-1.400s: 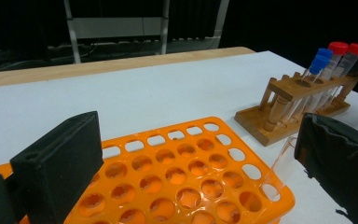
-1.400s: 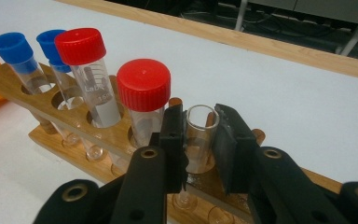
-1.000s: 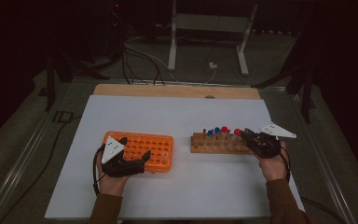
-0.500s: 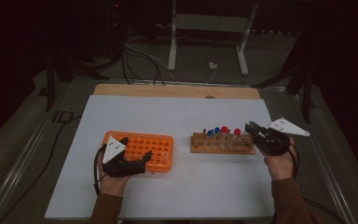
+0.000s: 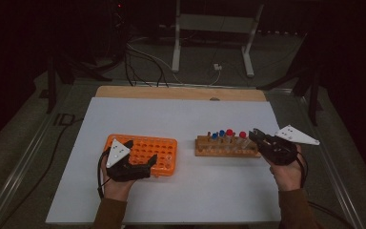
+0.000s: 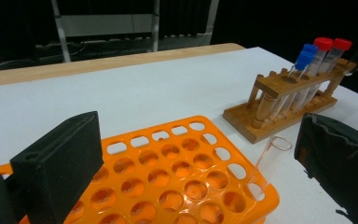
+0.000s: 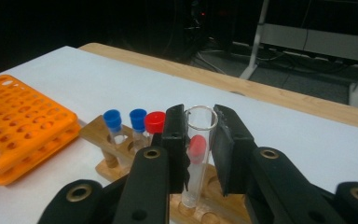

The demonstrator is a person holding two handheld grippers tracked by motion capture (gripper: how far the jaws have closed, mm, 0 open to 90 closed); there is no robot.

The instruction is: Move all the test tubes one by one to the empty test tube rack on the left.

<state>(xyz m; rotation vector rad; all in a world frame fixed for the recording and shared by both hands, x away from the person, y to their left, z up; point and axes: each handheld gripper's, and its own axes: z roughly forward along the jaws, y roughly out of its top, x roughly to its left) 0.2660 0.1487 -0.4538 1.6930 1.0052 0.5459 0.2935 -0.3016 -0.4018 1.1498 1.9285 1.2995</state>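
The right tongs (image 5: 257, 135) have drifted up and a bit out toward the bench edge since a second ago, when they were tucked right against the end of the wooden rack (image 5: 226, 147); the left hand hasn't budged.

Right tongs are pinching an uncapped clear tube (image 7: 197, 156) between the pads; in the right gripper view it stands upright with its bottom end near the rack's base, so I can't tell if it's fully out of its hole yet. Left tongs (image 5: 140, 153) are spread wide over the orange rack (image 5: 164, 143), holding nothing; there's another open clear tube (image 6: 266, 166) leaning in a corner hole of that rack.

What could go wrong, my guess: the tube is smooth glass or plastic and the grip sits near the rim; if it tilts while the bottom is near the rack it could catch on the wood and slip out of the pads, or tug the whole rack along; the capped tubes (image 5: 229, 135) (two blue, two red) stand just beside it and could get bumped on the way out.

The tube itself looks empty, see-through, round open lip, no cap; a red cap shows straight through it.
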